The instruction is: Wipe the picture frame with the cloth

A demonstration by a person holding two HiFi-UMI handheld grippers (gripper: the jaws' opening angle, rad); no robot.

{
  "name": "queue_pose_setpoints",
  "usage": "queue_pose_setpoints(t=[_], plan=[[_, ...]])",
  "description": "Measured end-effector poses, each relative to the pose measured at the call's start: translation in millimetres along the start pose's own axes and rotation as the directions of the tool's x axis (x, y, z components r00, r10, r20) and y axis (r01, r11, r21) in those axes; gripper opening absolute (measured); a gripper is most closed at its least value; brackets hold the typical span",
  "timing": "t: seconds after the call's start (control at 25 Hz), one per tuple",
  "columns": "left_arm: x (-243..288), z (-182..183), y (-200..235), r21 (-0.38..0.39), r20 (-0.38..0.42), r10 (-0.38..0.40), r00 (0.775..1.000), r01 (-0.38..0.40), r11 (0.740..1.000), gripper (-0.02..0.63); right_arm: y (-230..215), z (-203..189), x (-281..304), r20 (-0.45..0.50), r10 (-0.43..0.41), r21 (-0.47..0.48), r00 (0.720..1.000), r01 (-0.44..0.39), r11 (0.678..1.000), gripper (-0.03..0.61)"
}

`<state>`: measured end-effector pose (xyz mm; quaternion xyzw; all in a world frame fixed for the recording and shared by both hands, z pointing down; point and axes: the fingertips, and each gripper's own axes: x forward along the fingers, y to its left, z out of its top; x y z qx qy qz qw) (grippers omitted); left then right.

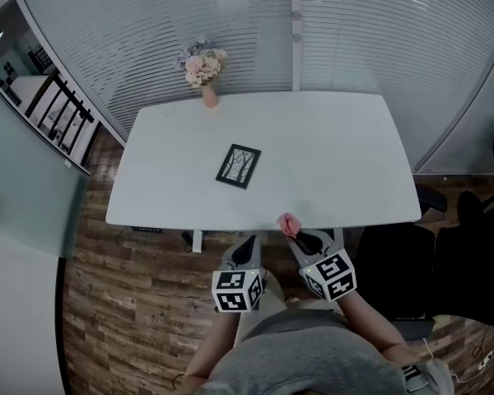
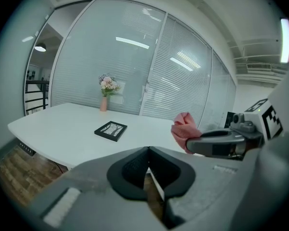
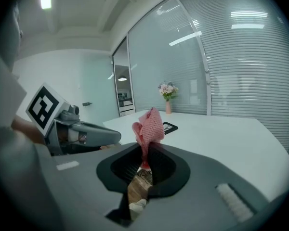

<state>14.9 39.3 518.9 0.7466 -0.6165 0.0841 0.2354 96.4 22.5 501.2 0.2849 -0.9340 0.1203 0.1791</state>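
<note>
- Picture frame [image 1: 238,165]: a black rectangular border around a pale picture with dark, branch-like lines. It lies flat on the white table [image 1: 346,146], near the centre, with its long axis turned slightly toward 1 o'clock in the head view.
- Cloth [image 3: 149,126]: pink, with a fine mesh weave, bunched into an upright wad. It sits over the near table edge, at 5 o'clock from the frame and well apart from it.
- Right gripper [image 3: 147,152]: jaws clenched on the lower end of the cloth.
- Left gripper [image 2: 148,149]: jaws pressed together with nothing between them, held just off the near table edge at 9 o'clock from the right gripper.
- Flower vase [image 1: 207,89]: stands at the far table edge, at 11 o'clock from the frame.
</note>
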Motion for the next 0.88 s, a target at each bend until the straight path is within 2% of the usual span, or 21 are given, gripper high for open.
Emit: queue_pose_setpoints(t=[0.88], plan=[[-1,10,1,0.002,0.022,0.013,1.000,-0.014,1.000,0.002,2,14,-1,0.051,0.016,0.011,0.999,-0.016,1.000,0.038]])
